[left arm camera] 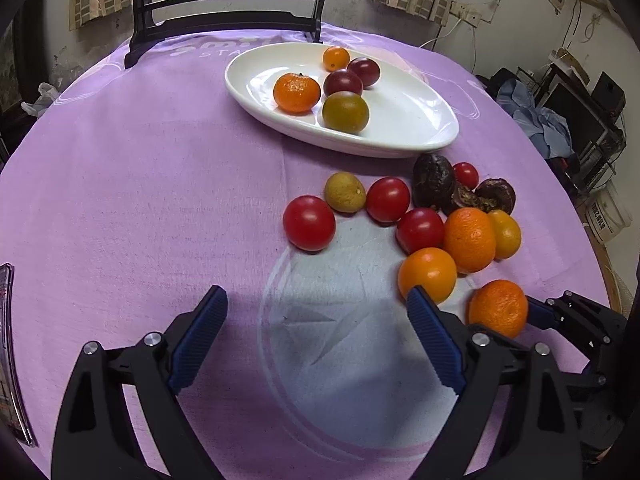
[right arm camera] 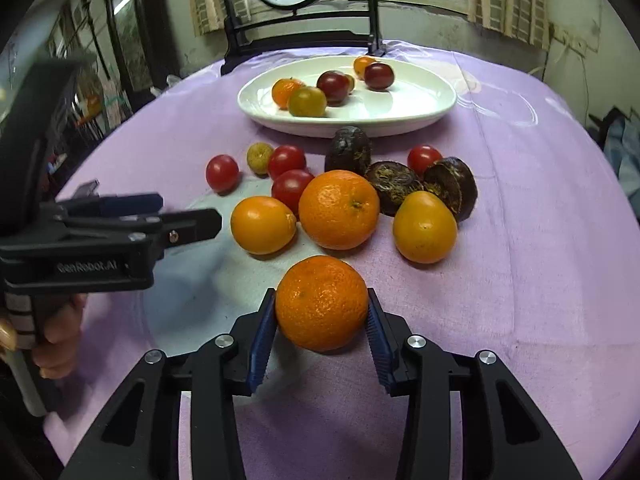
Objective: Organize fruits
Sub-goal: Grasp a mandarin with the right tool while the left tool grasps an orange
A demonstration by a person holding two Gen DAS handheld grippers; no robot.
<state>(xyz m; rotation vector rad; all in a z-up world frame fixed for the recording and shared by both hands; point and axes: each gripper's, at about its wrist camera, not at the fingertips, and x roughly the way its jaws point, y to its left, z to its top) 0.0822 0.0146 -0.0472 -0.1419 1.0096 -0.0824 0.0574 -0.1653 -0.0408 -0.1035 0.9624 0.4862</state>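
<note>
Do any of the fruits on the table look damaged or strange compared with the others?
Yes. The dark, wrinkled fruits between the white plate and the oranges look odd: one seems split open, showing a dry, yellowish inside. The rest look sound, including the mandarin between the right gripper's fingers.

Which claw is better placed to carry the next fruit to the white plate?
The right claw: its blue pads sit against both sides of a round orange mandarin, with the white oval plate straight ahead. The left claw hangs wide open over bare purple cloth.
</note>
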